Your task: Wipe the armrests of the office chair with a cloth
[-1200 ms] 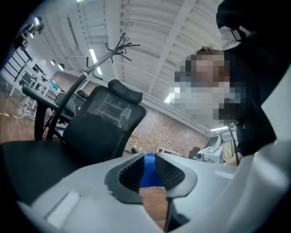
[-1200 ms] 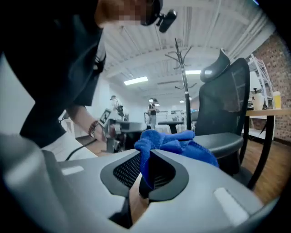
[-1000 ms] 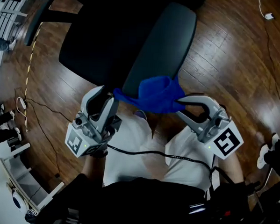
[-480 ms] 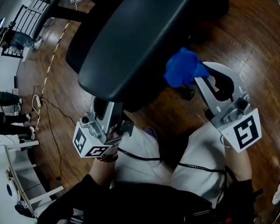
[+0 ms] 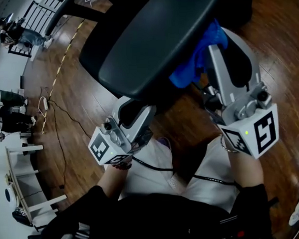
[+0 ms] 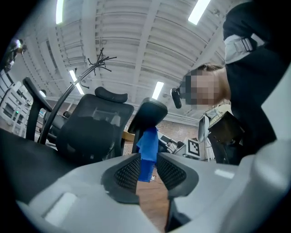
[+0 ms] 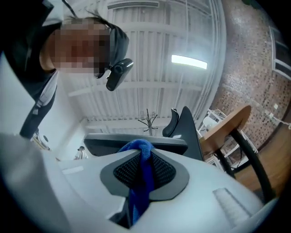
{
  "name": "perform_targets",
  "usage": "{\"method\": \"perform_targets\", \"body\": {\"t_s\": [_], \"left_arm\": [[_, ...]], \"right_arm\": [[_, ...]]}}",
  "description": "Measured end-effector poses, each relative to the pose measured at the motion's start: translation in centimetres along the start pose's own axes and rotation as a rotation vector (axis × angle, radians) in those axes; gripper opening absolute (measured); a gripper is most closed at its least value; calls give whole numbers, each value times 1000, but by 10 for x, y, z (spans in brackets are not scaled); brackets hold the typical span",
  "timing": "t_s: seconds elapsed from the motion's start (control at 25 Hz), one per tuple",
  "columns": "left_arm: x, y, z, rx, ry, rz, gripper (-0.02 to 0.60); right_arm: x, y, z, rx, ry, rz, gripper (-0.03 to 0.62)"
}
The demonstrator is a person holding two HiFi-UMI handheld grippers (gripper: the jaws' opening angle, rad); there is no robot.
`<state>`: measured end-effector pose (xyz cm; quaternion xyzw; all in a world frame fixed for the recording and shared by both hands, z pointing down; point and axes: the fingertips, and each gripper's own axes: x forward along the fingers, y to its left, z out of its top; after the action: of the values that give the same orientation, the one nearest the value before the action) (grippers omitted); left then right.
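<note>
Views differ here. From the head view we see the blue cloth (image 5: 189, 68) bunched against the right edge of the dark armrest pad (image 5: 148, 41). The right gripper (image 5: 217, 42) reaches up to it from our side, above the wooden floor (image 5: 274, 28). The left gripper (image 5: 136, 113) points under the pad's near end, well apart from the cloth, and its tips are hidden beneath the pad.

Only the right gripper view shows the grip itself. Its fingers (image 7: 122, 170) are closed on the cloth, with a fold bulging over the tips and a tail running down between the pads. The armrest shows just beyond as a dark slab.

Only the left gripper view shows that the left fingers (image 6: 128, 169) stand partly apart; they have just been opening a little. The cloth shows in the gap between them, hanging under the armrest on its post, and the pads do not press on it. That view also takes in the chair back (image 6: 93, 129) and a coat stand (image 6: 101, 63) behind.

A second ago the cloth was stretched between both grippers, low over the white trousers (image 5: 142, 166) at the pad's near end. Half a second ago the right gripper alone had it, beside the pad. Now it lies further along the pad's right edge, while the left gripper remains at the near end.
</note>
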<state>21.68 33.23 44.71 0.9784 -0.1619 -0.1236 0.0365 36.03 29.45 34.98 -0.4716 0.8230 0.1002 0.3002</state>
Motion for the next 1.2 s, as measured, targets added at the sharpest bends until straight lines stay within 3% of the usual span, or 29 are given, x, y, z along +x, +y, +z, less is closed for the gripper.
{"method": "perform_targets", "body": {"t_s": [0.16,0.36,0.48,0.6,0.72,0.8,0.96,1.12,1.2], "left_arm": [[9,-11,0,101,27,0,71],[9,-23,1,99,-17,-11,49],[11,-29,0,138,-10,-29,46],[7,-20,-1,159,-6,-26,46],[7,-17,-2,160,-12,-32,46],[10,-18,-3,169,-11,-36,46],[18,-28,-9,243,30,-48,68],[20,-40,-45,407,207,-66,143],[16,-59,-66,409,272,-142,147]], "right_arm": [[8,14,-9,96,1,68,43],[2,15,-5,361,-50,5,43],[7,33,-9,411,-36,27,41],[22,61,-24,446,-1,108,41],[27,97,-31,357,63,241,41],[25,107,-30,325,72,284,41],[17,78,-23,289,56,211,43],[19,45,-24,181,87,132,43],[20,43,-31,67,107,118,43]]}}
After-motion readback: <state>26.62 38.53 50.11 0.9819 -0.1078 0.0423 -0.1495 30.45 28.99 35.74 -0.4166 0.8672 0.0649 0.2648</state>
